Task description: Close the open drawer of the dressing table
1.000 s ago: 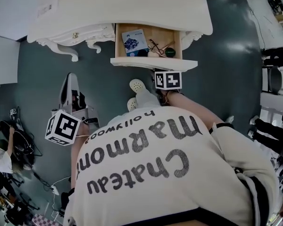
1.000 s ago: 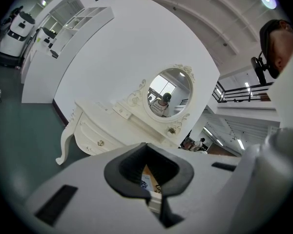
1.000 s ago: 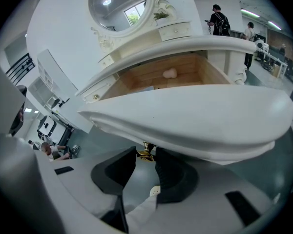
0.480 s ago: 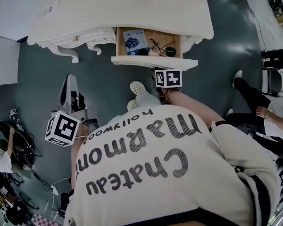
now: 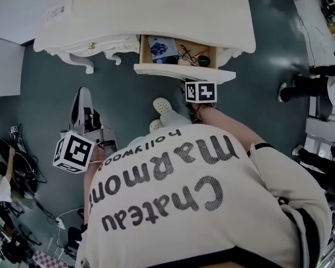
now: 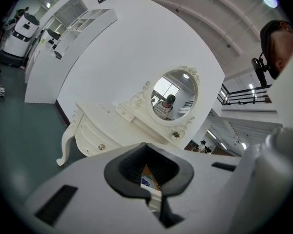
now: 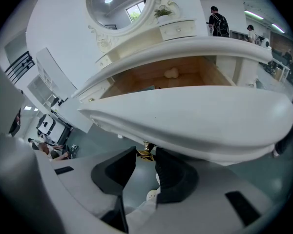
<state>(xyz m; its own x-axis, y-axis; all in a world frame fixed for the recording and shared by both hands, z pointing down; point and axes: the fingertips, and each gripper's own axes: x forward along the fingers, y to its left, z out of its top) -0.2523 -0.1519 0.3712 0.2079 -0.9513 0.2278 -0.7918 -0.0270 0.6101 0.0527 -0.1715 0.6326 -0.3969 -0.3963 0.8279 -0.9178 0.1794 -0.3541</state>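
The white dressing table [image 5: 145,10] stands at the top of the head view. Its right drawer [image 5: 184,72] is pulled out, with a blue packet [image 5: 162,48] and small dark items inside. My right gripper [image 7: 145,155] reaches under the curved white drawer front [image 7: 195,121]. Its dark pads [image 7: 172,172] sit on either side of the gold knob [image 7: 145,153] and press on it. Its marker cube [image 5: 200,92] sits just below the drawer front. My left gripper [image 5: 82,94] hangs over the floor to the left, away from the table, shut and holding nothing.
The oval mirror [image 6: 173,96] rises behind the table top. A closed drawer with a gold knob [image 5: 90,45] is at the table's left. My white shoes [image 5: 163,104] stand below the drawer. A bystander's leg [image 5: 304,88] is at the right and cables [image 5: 22,175] lie at the lower left.
The drawer has slid a little way into the table, and my right gripper has gone with it on the knob. A bystander at the right has walked on. The left gripper has stayed put.
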